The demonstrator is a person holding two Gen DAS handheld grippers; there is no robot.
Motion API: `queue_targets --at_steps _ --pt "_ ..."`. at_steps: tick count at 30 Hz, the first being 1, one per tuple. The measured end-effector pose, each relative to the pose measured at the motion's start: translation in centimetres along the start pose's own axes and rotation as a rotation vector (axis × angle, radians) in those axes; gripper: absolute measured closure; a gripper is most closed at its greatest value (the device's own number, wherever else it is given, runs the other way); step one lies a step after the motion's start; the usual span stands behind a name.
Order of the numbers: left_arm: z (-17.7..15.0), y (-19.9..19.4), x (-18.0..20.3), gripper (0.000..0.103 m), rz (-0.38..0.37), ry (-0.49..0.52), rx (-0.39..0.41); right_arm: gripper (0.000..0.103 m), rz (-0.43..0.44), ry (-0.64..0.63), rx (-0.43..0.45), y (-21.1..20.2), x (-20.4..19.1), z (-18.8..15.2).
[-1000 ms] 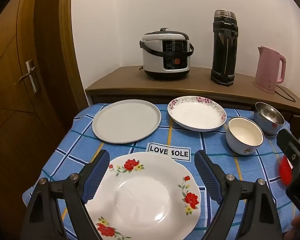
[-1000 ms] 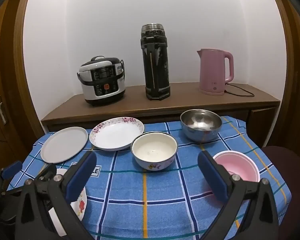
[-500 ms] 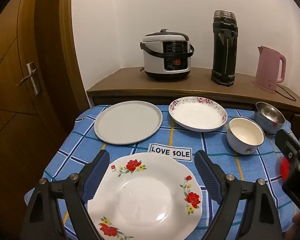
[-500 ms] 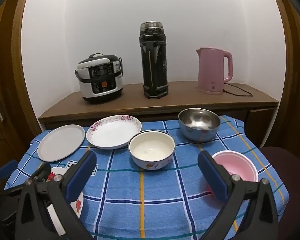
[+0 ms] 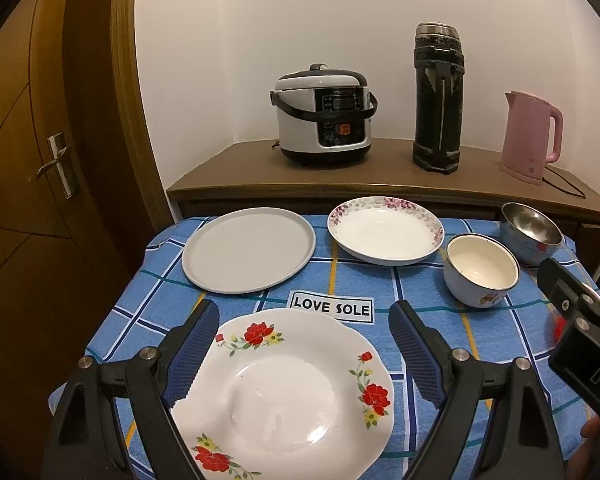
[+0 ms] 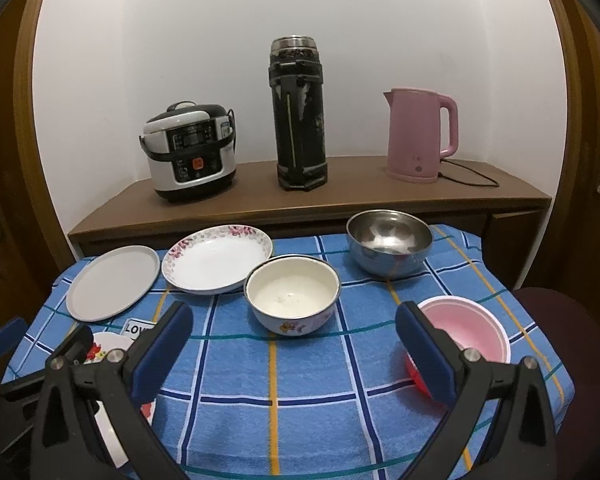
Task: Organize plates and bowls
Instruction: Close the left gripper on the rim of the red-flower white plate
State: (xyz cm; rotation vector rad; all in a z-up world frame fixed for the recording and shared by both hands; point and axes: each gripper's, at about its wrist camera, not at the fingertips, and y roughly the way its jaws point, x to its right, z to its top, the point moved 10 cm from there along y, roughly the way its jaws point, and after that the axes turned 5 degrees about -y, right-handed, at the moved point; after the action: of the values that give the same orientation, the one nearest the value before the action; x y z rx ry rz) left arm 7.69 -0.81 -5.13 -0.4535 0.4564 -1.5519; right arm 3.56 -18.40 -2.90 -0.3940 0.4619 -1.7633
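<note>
A: How far along is the sorting?

B: By my reading, barely begun. All 6 pieces lie apart on the desk (image 6: 300, 420): nothing is stacked.

A: Where are the plates?

B: On the left side. The red-flower plate (image 5: 288, 392) is nearest, the grey plate (image 5: 248, 250) behind it, and the pink-rimmed plate (image 5: 386, 230) just beside that.

A: And the bowls?

B: The cream bowl (image 6: 293, 294) sits mid-desk, the steel bowl (image 6: 389, 240) behind it to the right, and the pink bowl (image 6: 464, 330) near the right edge.

A: The tools?

B: The left hand-held gripper (image 5: 304, 334) hangs released over the red-flower plate, jaws wide. The right hand-held gripper (image 6: 294, 338) is spread too, grasping nothing, pointing toward the cream bowl.

A: So what's left?

B: Probably everything: nesting 3 plates and 3 bowls.
</note>
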Motion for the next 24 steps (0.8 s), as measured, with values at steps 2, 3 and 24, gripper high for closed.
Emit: queue_targets --at_steps 2,3,24 --pt "0.1 -0.1 -0.1 0.015 0.000 -0.002 0.002 0.000 0.000 0.004 0.009 -0.2 0.1 0.1" --pt "0.1 -0.1 -0.2 0.015 0.001 -0.003 0.003 0.000 0.000 0.003 0.014 -0.3 0.0 0.2" --pt "-0.6 1.1 -2.4 0.015 0.050 -0.018 -0.029 0.000 0.043 -0.024 0.017 -0.3 -1.8 -0.2"
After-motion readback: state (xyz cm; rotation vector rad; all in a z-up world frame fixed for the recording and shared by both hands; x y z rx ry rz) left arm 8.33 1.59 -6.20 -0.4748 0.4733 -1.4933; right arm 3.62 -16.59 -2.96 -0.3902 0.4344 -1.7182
